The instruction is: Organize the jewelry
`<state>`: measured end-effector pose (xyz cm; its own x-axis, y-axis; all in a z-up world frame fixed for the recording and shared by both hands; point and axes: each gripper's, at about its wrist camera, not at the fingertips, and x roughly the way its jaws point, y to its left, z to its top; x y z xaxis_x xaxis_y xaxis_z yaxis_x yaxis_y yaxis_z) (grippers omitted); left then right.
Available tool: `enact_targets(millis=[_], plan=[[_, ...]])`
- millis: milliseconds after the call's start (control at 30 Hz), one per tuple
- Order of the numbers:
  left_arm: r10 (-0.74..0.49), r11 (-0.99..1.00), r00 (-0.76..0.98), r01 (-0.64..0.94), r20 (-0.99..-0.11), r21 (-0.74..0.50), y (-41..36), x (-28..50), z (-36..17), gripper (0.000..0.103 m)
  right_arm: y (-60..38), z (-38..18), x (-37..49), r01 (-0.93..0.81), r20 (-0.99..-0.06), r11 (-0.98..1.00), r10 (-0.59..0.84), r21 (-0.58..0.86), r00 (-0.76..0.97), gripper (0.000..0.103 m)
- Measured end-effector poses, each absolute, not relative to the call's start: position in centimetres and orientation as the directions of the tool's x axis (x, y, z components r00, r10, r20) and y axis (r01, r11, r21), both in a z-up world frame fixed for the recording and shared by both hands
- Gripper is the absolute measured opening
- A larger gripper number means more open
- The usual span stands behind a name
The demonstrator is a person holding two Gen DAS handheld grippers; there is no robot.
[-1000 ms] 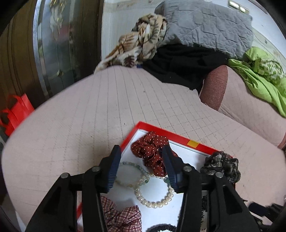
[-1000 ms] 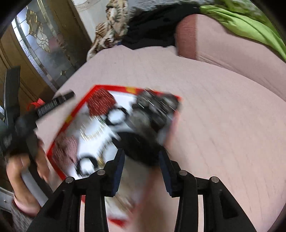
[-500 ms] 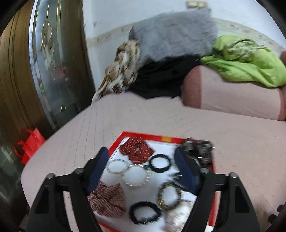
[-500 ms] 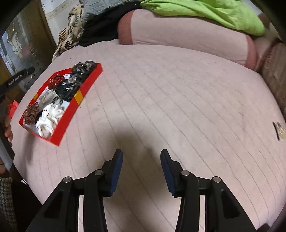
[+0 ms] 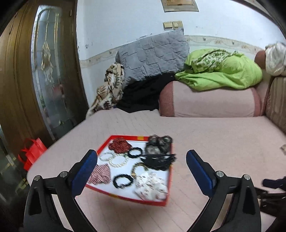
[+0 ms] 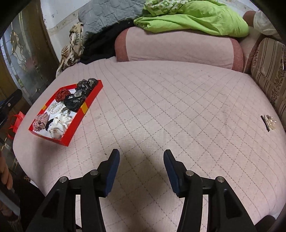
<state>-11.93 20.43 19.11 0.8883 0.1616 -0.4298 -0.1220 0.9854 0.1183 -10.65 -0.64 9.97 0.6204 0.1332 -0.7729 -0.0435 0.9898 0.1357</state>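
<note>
A red tray (image 5: 171, 160) lies on the pink quilted bed and also shows in the right wrist view (image 6: 84, 108). It holds several scrunchies, among them a red dotted one (image 5: 119, 145), a white one (image 5: 152, 183) and a black one (image 5: 157, 160), with pearl bracelets (image 5: 118, 160) and a black hair tie (image 5: 123, 180). My left gripper (image 5: 141, 171) is open and empty, raised in front of the tray. My right gripper (image 6: 141, 173) is open and empty over bare bed, well right of the tray. A small hair clip (image 6: 268, 121) lies at the bed's far right.
A pink bolster (image 6: 178, 46) runs along the back with a green blanket (image 6: 193, 16), a grey pillow (image 5: 153, 55) and dark clothes. A striped cushion (image 6: 268, 76) stands at the right. A wooden glass door (image 5: 35, 80) and a red bag (image 5: 30, 153) are at the left.
Both grippers have pulled back from the tray. The right one let go of the black scrunchie, now in the tray, and swung right. The left jaws have opened wider.
</note>
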Motion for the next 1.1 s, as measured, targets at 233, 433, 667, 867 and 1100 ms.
enact_targets(millis=[233, 433, 667, 867, 1100], plan=[[0.155, 0.987, 0.886, -0.119, -0.438, 0.108, 19.2, -14.7, 20.5, 0.099, 0.6, 12.7, -13.1, -0.082, -0.721, 0.990, 0.142, 0.117, 0.679, 0.068], [0.209, 0.978, 0.885, -0.182, -0.416, 0.103, 19.6, -16.7, 21.9, 0.101, 0.8, 13.8, -14.0, -0.049, -0.691, 0.994, 0.104, 0.099, 0.716, 0.071], [0.232, 0.973, 0.881, -0.215, -0.412, 0.089, 19.7, -17.9, 22.7, 0.103, 1.4, 13.5, -14.5, -0.058, -0.702, 0.993, 0.113, 0.101, 0.703, 0.073], [0.251, 0.968, 0.860, -0.231, -0.444, 0.099, 19.5, -18.0, 23.2, 0.103, 1.2, 13.1, -14.0, -0.041, -0.705, 0.992, 0.116, 0.123, 0.700, 0.074], [0.299, 0.954, 0.819, -0.273, -0.490, 0.126, 19.2, -17.4, 22.0, 0.103, 0.5, 12.1, -13.8, -0.034, -0.713, 0.991, 0.114, 0.126, 0.692, 0.076]])
